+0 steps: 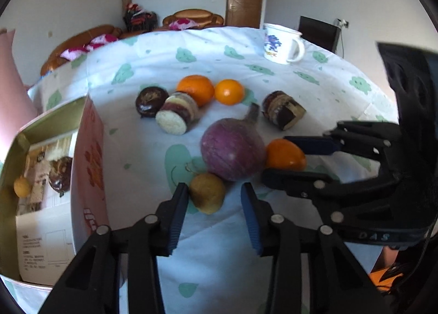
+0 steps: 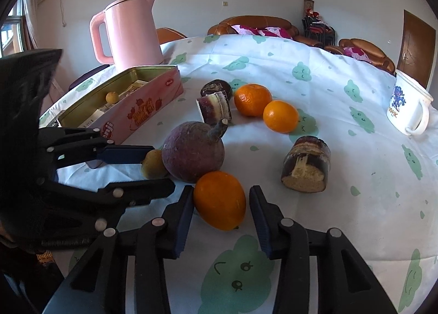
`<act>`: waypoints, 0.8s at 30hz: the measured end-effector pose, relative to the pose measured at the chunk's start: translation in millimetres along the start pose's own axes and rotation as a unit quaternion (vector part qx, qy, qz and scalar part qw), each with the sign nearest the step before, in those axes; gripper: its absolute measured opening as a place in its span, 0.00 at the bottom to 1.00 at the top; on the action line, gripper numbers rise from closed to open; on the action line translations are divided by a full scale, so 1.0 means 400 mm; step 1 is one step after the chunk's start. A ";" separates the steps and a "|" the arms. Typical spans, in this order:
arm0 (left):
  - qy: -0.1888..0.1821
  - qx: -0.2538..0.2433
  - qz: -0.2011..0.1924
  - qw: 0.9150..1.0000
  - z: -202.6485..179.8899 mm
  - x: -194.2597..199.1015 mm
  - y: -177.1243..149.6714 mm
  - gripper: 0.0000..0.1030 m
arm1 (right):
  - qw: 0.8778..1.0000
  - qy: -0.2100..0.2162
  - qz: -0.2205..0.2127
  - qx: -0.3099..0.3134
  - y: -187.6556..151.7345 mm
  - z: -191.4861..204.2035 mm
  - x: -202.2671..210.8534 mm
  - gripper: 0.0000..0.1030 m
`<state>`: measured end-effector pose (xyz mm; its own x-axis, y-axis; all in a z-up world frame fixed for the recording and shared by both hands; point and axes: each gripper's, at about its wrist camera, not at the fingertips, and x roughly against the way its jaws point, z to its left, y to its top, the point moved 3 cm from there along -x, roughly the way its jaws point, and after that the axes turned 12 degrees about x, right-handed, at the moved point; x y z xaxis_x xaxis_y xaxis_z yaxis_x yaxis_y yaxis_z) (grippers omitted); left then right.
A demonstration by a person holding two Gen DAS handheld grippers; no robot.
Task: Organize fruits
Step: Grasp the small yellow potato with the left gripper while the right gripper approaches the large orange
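From the left wrist, my left claw [image 1: 215, 200] clamps a small yellow-brown fruit [image 1: 207, 193], lying at seven o'clock of the purple onion [image 1: 232, 148] on the surface [image 1: 208, 59]. At nine o'clock stands the open pink tin [image 1: 90, 149].

From the right wrist, my right claw [image 2: 220, 200] clamps an orange [image 2: 219, 199] at five o'clock of that onion. Two oranges [image 2: 253, 99] lie at one o'clock.
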<state>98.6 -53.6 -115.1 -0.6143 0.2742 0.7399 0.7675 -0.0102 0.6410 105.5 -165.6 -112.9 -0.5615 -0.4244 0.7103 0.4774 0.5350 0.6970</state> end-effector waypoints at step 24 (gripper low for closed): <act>-0.007 0.011 -0.055 0.998 0.012 0.048 0.003 0.26 | 0.998 -0.027 -0.053 -0.002 -0.005 0.000 0.051 0.37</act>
<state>88.6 -43.7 -101.1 -0.6926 0.2851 0.6626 0.6994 0.0410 0.7135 93.0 -175.4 -99.8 -0.6446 -0.4375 0.6269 0.4161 0.4871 0.7678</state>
